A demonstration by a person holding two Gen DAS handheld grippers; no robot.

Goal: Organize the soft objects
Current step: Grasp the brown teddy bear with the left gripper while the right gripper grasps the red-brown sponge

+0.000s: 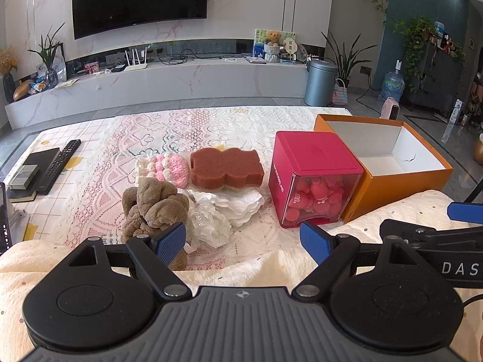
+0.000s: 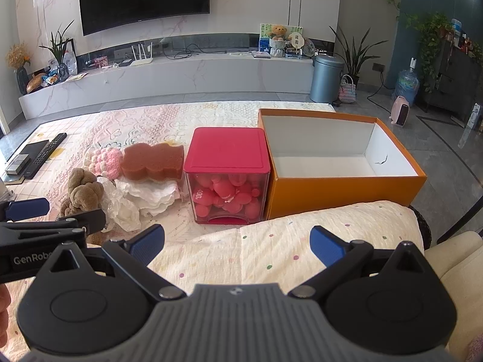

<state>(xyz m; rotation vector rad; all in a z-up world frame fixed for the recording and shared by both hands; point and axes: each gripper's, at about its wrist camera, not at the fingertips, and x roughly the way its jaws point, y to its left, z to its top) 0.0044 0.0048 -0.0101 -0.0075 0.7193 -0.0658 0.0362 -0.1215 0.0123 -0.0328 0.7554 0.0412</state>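
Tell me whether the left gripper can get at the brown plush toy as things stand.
Probably yes. The left gripper is open and the brown plush toy lies just ahead of its left finger, at the near edge of the pile, with nothing in front of it.

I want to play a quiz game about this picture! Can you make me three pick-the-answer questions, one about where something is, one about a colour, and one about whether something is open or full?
1. Where is the red container?
A. Inside the orange box
B. Right beside the orange box, between it and the brown sponge
C. On the TV shelf

2. What colour is the crocheted thing?
A. Pink and cream
B. Green
C. Black

3. How is the orange box?
A. Shut with a lid
B. Full of toys
C. Open, with nothing seen inside

Answers: 1 B, the right wrist view shows it standing against the box's left wall. 2 A, its bobbles are pink and cream. 3 C, the white inside shows bare, though the near floor is hidden by the wall.
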